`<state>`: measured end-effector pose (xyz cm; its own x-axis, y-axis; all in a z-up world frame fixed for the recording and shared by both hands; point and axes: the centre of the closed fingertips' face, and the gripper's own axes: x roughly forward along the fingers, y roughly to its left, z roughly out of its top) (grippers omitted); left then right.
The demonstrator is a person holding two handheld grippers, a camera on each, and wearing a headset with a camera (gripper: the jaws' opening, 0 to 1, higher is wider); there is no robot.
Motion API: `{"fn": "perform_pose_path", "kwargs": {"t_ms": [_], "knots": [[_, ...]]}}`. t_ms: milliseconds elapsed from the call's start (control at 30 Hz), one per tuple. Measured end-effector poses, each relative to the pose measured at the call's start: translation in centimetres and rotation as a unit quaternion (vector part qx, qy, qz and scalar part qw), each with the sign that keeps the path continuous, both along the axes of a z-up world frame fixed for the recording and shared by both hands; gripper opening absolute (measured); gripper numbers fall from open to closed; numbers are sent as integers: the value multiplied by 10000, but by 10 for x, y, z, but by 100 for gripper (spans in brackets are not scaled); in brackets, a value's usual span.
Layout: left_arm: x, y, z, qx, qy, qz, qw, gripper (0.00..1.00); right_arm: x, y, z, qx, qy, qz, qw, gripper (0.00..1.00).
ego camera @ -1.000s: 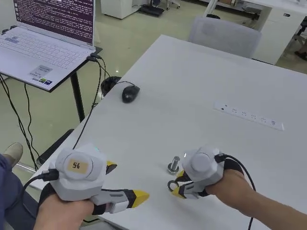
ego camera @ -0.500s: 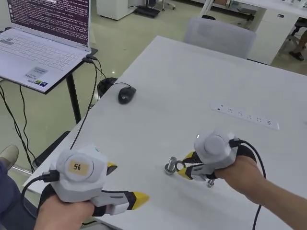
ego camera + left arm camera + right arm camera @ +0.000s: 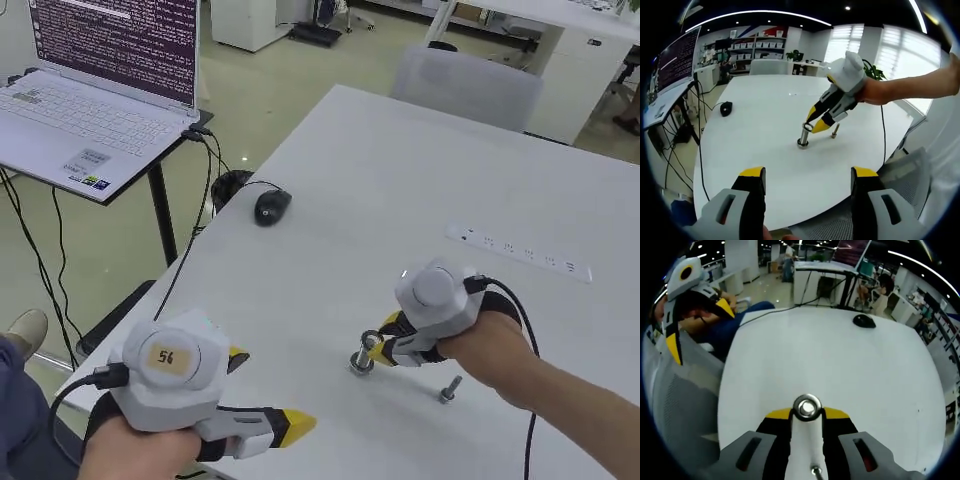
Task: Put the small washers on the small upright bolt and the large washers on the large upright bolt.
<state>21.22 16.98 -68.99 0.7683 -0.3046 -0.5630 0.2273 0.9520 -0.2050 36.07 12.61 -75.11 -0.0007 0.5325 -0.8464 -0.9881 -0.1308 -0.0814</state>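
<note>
Left tool [image 3: 266, 392] hangs over the near left corner of the table [image 3: 400, 170]. Its jaws are wide apart and empty, the hand beneath is level, and the tool points right along the near edge. Further right, a little in from that edge, the large bolt [image 3: 361, 362] stands upright on a wider base. At its tip is a washer [image 3: 369, 341], pinched by its rim in the closed right tool [image 3: 378, 350] with the hole left free. Whether the ring is already around the tip is hard to tell. I judge the washer light, stiff, slick steel, thin enough to twist out of a pinch, so a hold on the outer rim suits it. The right wrist is bent, tilting the tool down toward the bolt. The small bolt [image 3: 450, 388] sits further right, apart from both.
</note>
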Motion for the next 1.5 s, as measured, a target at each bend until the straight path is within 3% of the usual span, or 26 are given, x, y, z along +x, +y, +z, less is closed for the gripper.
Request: {"fn": "perform_pose_path", "kwargs": {"t_ms": [600,867,1267,1500], "knots": [[-2,5,-3,-39,31,87,9999,69,2,3,-15,-248,139,-55,9996,23],[-4,7,-5,-41,51,111,9999,69,2,4,-29,-436,148,-85,9989,24],[-6,8,-6,-39,65,137,9999,69,3,2,-57,-661,318,-467,9962,24],[-7,7,-7,-50,72,156,9998,69,0,-2,-59,-582,245,-655,9959,24]]}}
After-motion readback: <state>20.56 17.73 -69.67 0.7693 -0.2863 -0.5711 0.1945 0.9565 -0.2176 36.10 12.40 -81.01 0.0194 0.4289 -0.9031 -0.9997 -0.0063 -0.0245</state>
